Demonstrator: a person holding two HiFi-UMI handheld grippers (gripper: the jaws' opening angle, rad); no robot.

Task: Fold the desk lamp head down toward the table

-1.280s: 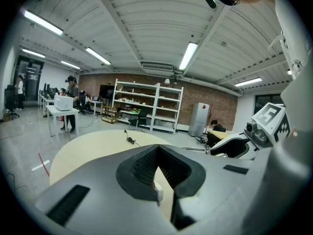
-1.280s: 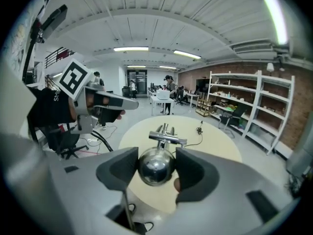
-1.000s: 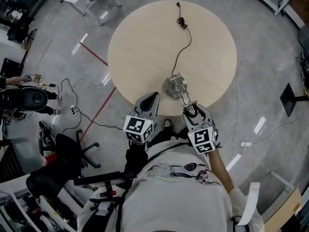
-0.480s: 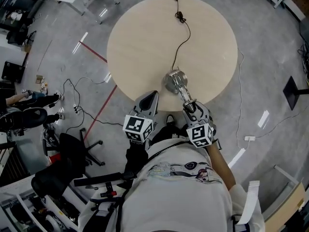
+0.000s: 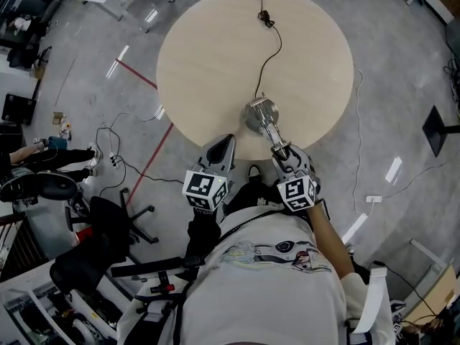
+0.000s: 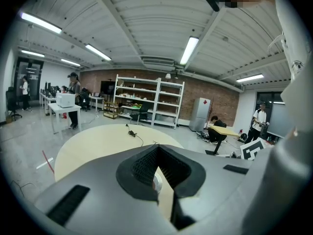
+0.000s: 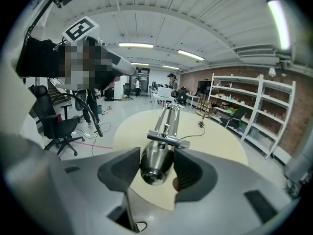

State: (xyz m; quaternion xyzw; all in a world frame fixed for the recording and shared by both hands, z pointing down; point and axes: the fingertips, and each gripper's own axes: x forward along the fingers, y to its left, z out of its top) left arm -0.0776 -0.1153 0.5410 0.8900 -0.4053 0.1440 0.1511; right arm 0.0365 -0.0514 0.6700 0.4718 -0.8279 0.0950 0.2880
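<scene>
A silver desk lamp stands near the front edge of the round wooden table (image 5: 215,49): its base (image 5: 259,113), its twin-rod arm (image 5: 272,131), and its head (image 5: 282,149) out past the table's rim. My right gripper (image 5: 286,157) is shut on the lamp head (image 7: 156,163). Its jaws have just been closing, and both pads now press on the head's sides. The arm (image 7: 167,119) rises beyond the jaws. My left gripper (image 5: 224,144) hovers at the table's front edge, left of the lamp. It is shut with nothing in it (image 6: 156,148).
The lamp's black cord (image 5: 269,56) runs across the table to its far edge. An office chair (image 5: 100,228) and floor cables lie to the left. A red tape line (image 5: 144,85) marks the floor. A black stand base (image 5: 438,131) sits at the right.
My right gripper has sunk with the lamp head in it. The lamp arm looks shorter from above. My left gripper has stayed put.
</scene>
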